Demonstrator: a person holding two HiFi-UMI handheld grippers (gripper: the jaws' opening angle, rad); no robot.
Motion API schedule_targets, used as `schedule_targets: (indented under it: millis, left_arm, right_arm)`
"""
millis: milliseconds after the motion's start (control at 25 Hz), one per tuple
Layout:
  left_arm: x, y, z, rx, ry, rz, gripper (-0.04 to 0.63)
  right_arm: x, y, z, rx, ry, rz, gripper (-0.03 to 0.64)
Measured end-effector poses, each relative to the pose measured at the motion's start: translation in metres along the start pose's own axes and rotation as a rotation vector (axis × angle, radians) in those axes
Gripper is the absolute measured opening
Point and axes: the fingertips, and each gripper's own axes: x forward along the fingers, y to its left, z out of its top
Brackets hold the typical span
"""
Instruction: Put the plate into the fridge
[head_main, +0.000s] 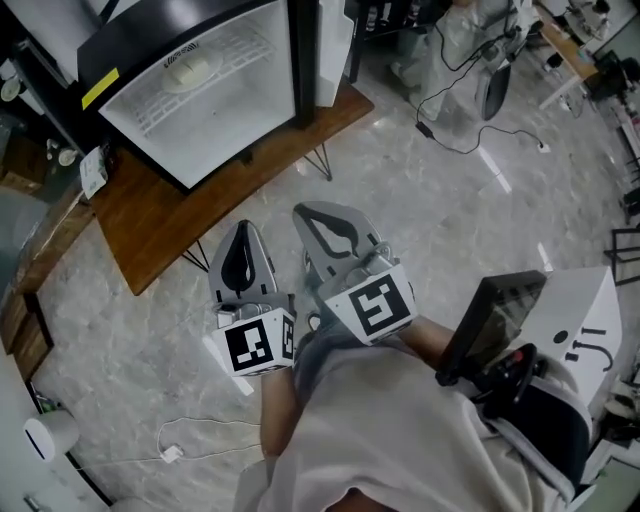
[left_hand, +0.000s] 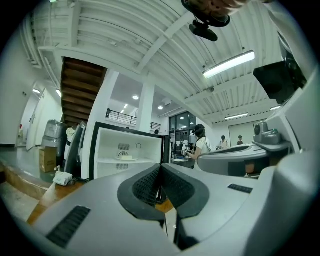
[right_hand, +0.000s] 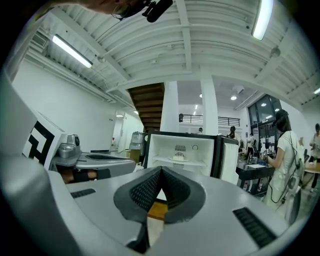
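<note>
Head view: my left gripper (head_main: 243, 232) and right gripper (head_main: 318, 218) are side by side over the floor, well apart from the open fridge (head_main: 235, 115) on the wooden table (head_main: 150, 215). The plate (head_main: 190, 70) sits on its shelf.
Left gripper view: jaws closed together, nothing between them.
Right gripper view: jaws closed, empty; plate on the fridge shelf ahead.

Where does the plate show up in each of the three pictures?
Head view: pale round plate, upper left, on the open white fridge's shelf.
Left gripper view: left of centre, same shelf.
Right gripper view: near centre, same shelf.
Shared landmark: the fridge's black frame.
</note>
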Motion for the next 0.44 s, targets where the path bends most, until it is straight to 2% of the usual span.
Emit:
schedule_targets:
  millis: [80, 160, 320, 440]
  left_arm:
    - [-0.025, -0.016, -0.008, 0.018, -0.011, -0.007, 0.018]
    - [-0.020, -0.022, -0.013, 0.012, 0.002, -0.012, 0.018]
    - [0.051, 0.026, 0.026, -0.040, 0.078, -0.039, 0.018]
    - [0.059, 0.068, 0.067, -0.034, 0.053, -0.061, 0.018]
  right_arm:
    - [-0.023, 0.010, -0.007, -0.030, -0.007, -0.003, 0.017]
    - [-0.021, 0.005, -0.010, -0.038, 0.008, 0.004, 0.017]
    - [0.060, -0.020, 0.029, 0.074, 0.113, 0.019, 0.017]
    - [0.095, 0.001, 0.066, 0.107, 0.139, 0.014, 0.017]
